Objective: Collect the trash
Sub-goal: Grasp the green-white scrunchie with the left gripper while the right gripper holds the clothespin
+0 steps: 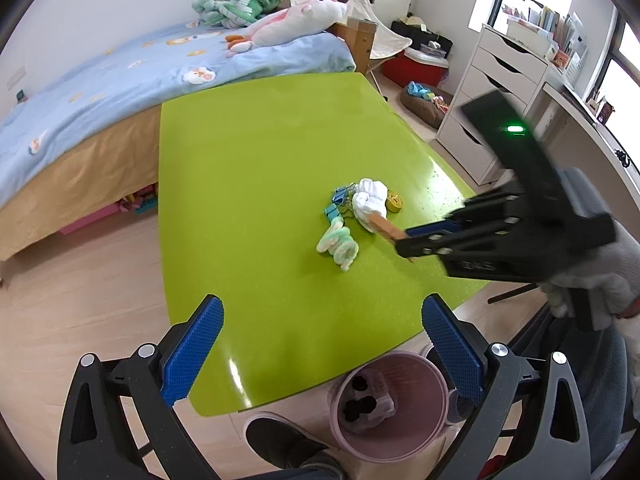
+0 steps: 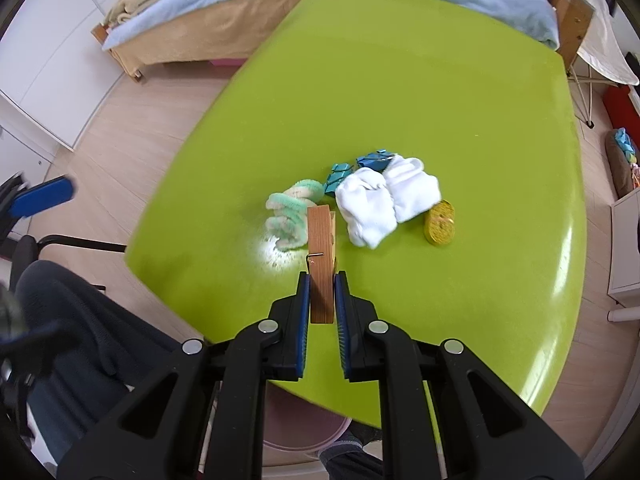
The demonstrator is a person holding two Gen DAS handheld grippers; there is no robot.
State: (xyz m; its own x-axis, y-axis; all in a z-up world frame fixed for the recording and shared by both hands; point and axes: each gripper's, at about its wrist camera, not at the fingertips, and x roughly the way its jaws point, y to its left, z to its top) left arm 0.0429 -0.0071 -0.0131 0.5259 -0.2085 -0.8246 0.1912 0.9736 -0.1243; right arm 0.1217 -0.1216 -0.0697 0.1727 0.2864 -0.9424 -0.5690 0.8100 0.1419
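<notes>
My right gripper [image 2: 322, 280] is shut on a wooden clothespin [image 2: 321, 256] and holds it above the green table [image 2: 400, 100]; it also shows in the left wrist view [image 1: 416, 240] with the clothespin [image 1: 386, 227]. On the table lie white socks [image 2: 384, 204], a green fuzzy hair tie [image 2: 290, 216], blue binder clips [image 2: 360, 166] and a yellow round item [image 2: 440, 224]. My left gripper [image 1: 322, 350] is open and empty over the table's near edge, above a pink trash bin [image 1: 390, 404] on the floor.
A bed with a blue cover [image 1: 120, 72] and plush toys [image 1: 296, 20] stands behind the table. White drawers [image 1: 492, 92] stand at the right. A shoe [image 1: 280, 444] is beside the bin. The person's legs [image 2: 72, 340] are at the left.
</notes>
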